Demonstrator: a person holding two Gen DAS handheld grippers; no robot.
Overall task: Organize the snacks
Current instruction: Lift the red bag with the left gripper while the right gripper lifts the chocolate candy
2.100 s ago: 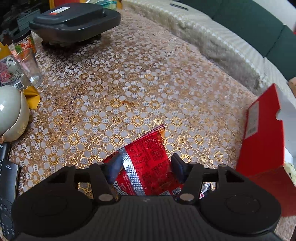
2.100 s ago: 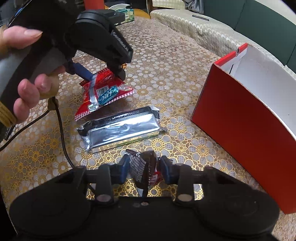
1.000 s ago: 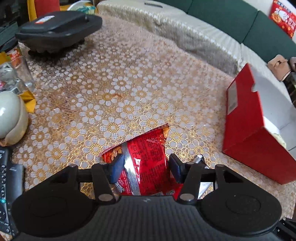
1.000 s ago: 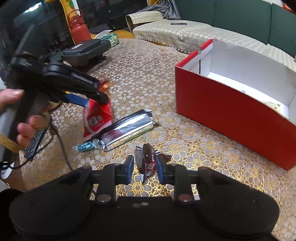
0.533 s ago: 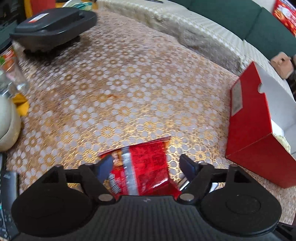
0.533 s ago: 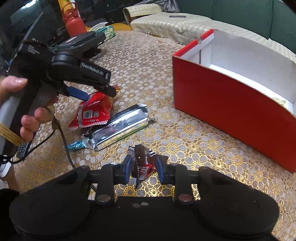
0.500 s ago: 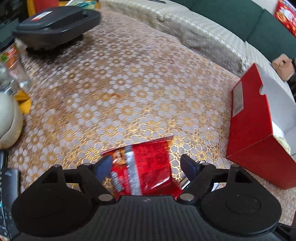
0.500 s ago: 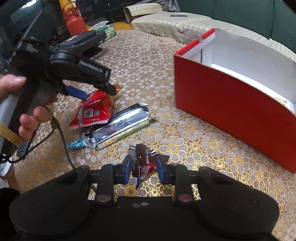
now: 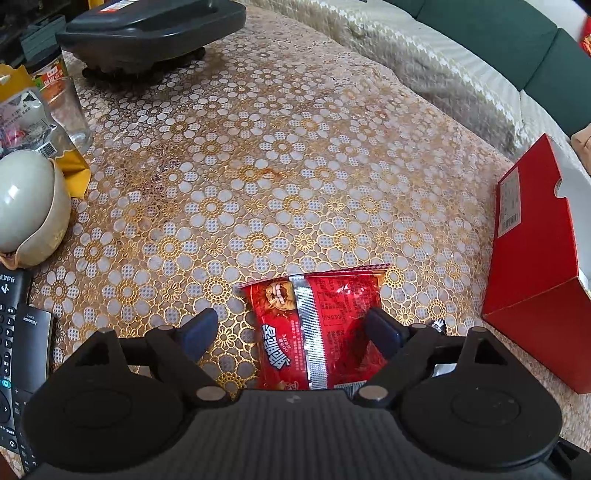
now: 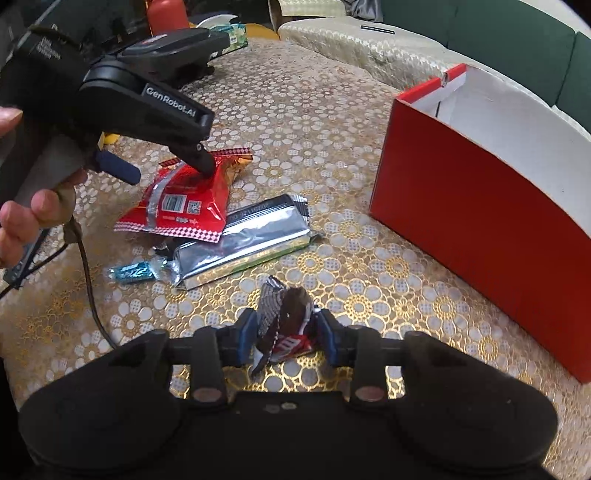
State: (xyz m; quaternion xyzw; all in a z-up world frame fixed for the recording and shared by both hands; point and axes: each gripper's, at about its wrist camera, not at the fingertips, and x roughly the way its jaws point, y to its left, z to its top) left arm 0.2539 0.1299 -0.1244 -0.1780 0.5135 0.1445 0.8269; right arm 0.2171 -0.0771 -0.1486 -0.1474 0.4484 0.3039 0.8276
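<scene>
Nearest my right wrist camera, the right gripper (image 10: 284, 334) is clamped on a small dark candy wrapper (image 10: 282, 319), which stands on end between the blue pads with its crimped tip toward 12 o'clock. Beyond it, at 11 o'clock, a silver foil bar (image 10: 242, 245) lies flat on the worktop (image 10: 314, 122), long axis running from 8 to 2 o'clock. A little teal candy (image 10: 133, 272) sits just beside its near left end. The red snack packet (image 10: 186, 197) overlaps the bar's far side.

On my left wrist camera the left gripper (image 9: 293, 332) is spread wide and holds nothing. The red snack packet (image 9: 319, 326) lies flat between its pads, nearer the right one, its silver seam running 6 to 12 o'clock; the right camera shows the gripper's right finger tip down on the packet.

At 3 o'clock stands the red box (image 9: 532, 266), open-topped with white inner walls; the right camera looks into it (image 10: 480, 192) yet its floor stays hidden. Only the left view shows the remotes (image 9: 22, 354) at 8 o'clock, a pale round pot (image 9: 29, 210) at 9, a glass (image 9: 72, 114) and a black appliance (image 9: 147, 26) far off at 11.
</scene>
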